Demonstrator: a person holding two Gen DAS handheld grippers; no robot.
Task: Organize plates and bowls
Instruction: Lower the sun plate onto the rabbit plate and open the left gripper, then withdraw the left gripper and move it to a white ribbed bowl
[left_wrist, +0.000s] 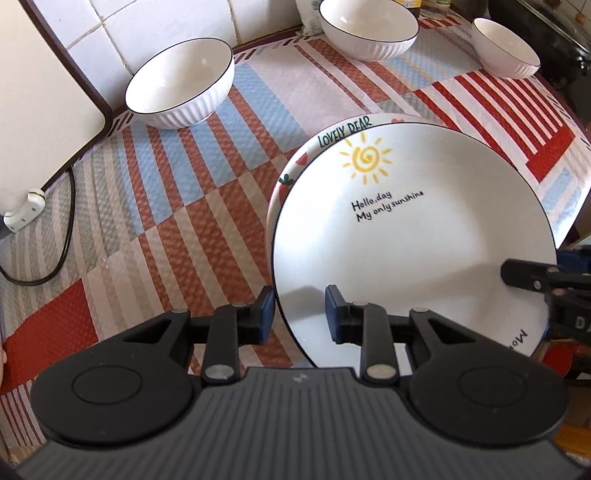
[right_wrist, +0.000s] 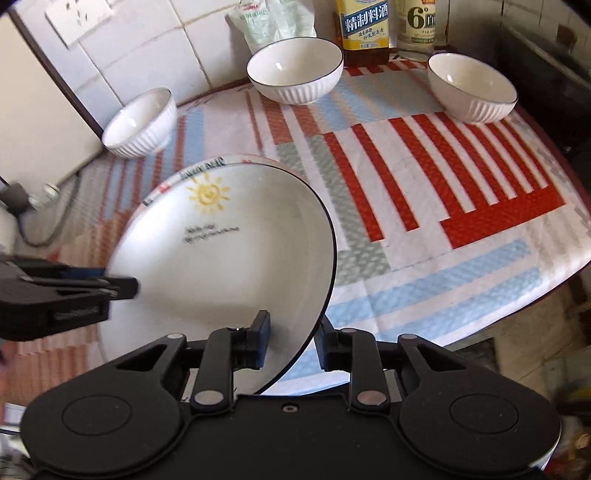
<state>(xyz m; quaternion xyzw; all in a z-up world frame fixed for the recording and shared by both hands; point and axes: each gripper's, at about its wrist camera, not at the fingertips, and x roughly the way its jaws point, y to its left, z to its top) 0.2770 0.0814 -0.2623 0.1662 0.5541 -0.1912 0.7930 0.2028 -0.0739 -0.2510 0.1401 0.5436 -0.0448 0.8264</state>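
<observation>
Left black gripper (left_wrist: 299, 314) straddled the near-left rim of the white sun-printed plate (left_wrist: 406, 240), pads clear. Lower lettered plate (left_wrist: 295, 162) mostly hidden beneath. Right black gripper (right_wrist: 291, 339) straddled the right rim, likewise slack.
</observation>
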